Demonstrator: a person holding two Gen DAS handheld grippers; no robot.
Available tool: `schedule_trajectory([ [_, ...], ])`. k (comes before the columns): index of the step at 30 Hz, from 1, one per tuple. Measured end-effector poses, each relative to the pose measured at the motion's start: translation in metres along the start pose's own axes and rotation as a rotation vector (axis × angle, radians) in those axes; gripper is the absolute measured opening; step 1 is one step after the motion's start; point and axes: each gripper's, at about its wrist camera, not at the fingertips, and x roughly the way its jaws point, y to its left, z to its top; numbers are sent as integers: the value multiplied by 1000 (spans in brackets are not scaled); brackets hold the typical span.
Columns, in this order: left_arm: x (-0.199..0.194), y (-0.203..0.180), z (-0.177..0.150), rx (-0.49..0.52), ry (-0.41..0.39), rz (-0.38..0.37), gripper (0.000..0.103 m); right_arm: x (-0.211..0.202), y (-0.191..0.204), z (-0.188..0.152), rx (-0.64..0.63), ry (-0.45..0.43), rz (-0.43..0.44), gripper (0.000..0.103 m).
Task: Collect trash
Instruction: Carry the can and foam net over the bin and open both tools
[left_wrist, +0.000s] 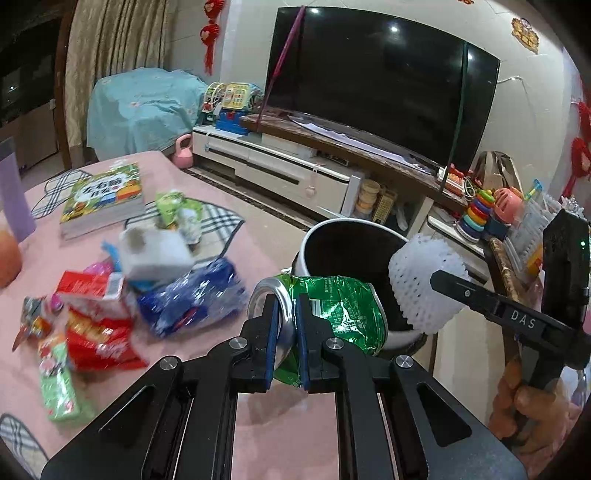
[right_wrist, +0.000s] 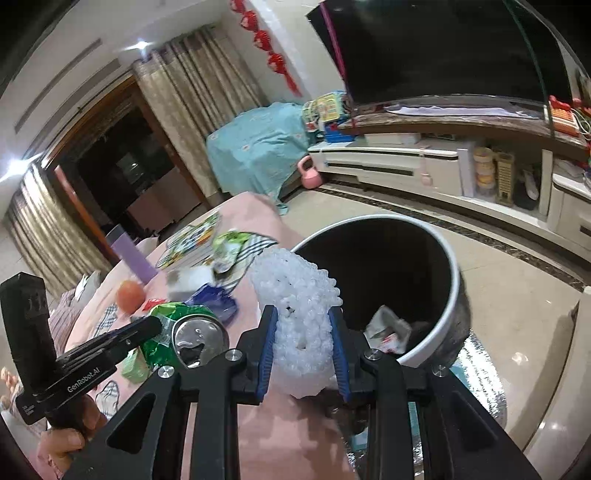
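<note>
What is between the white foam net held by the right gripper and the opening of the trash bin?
Nothing: in the right wrist view the foam net in the right hand-held gripper borders the trash bin rim directly.

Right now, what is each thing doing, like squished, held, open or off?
green can: crushed, pinched by left gripper
white foam net: squeezed in right gripper
trash bin: open, crumpled paper inside
TV: off
book: closed, lying flat
</note>
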Motion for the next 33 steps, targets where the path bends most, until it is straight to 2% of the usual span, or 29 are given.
schedule_trajectory([
  [6,28,-21,20,39,8,-1,9,9,-20,14,12,10,-37,28],
  [14,66,-43,30,70,54,-2,9,18,-35,27,16,19,-55,28],
  [27,95,-50,33,91,89,16,9,42,-53,32,18,81,-89,29],
  [33,103,-58,36,106,105,-1,9,47,-56,36,17,95,-96,32],
])
